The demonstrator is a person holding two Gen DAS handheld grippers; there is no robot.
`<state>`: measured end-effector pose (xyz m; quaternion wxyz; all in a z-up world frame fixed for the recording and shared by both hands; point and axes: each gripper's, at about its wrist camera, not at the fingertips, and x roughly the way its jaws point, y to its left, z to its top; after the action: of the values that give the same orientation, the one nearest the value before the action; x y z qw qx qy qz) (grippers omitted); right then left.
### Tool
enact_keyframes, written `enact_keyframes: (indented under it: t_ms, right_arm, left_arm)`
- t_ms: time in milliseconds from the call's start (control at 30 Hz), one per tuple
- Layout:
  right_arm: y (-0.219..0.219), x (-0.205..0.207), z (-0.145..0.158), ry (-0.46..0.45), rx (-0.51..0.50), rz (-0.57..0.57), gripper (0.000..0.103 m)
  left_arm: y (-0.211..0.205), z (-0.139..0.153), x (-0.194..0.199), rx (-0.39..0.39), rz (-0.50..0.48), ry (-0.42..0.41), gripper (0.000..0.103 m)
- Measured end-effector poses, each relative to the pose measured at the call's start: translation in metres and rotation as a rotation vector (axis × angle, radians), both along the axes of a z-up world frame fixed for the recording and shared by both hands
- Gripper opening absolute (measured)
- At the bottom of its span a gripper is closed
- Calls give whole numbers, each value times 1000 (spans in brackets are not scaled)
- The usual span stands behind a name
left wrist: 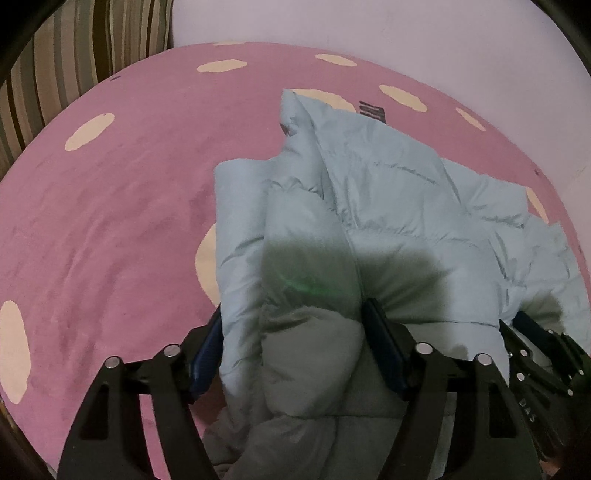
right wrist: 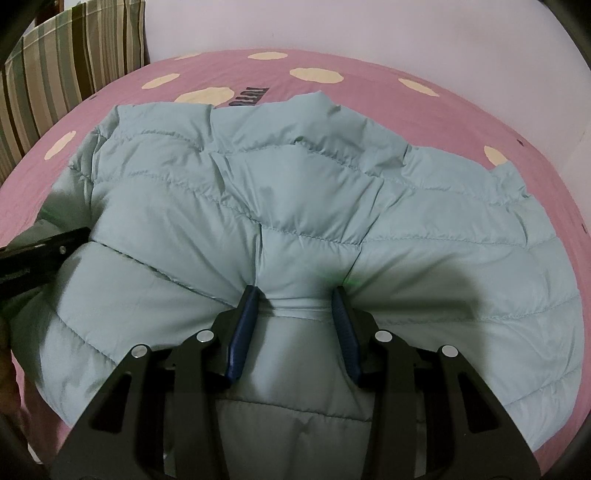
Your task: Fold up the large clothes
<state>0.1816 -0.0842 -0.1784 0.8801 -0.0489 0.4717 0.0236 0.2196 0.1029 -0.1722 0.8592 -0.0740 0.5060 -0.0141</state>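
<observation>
Both jaws are clamped on one pale blue jacket (right wrist: 295, 206): left gripper (left wrist: 291, 332) and right gripper (right wrist: 297, 306) each pinch a bunched fold. Jacket is spread widthwise on the pink bed (left wrist: 110, 221).

A pink bedspread (left wrist: 110, 221) fills the scene — cream blobs (left wrist: 88, 131) scattered across it, and a patch of dark lettering (right wrist: 249, 96) near the far edge. Behind it, a plain pale wall (right wrist: 369, 33). Off to the left, striped fabric (left wrist: 74, 55) — brown, grey and beige bands running upright.
</observation>
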Motion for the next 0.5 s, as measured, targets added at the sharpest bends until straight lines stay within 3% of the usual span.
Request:
enact_keyframes:
  t_ms: [200,300,500]
  right_arm:
    - [0,-1,0,-9,0,-2,41]
    - [1,-1,-1,-14,1,-3,41]
    - [1,-2,-1,-21,4,0,41]
  left_arm:
    - [-19,2,1,33,-57,-4,22]
    - [-24,7,-2,60,-52,-19,13]
    - [-33,31,-14,115,-42,-68,10]
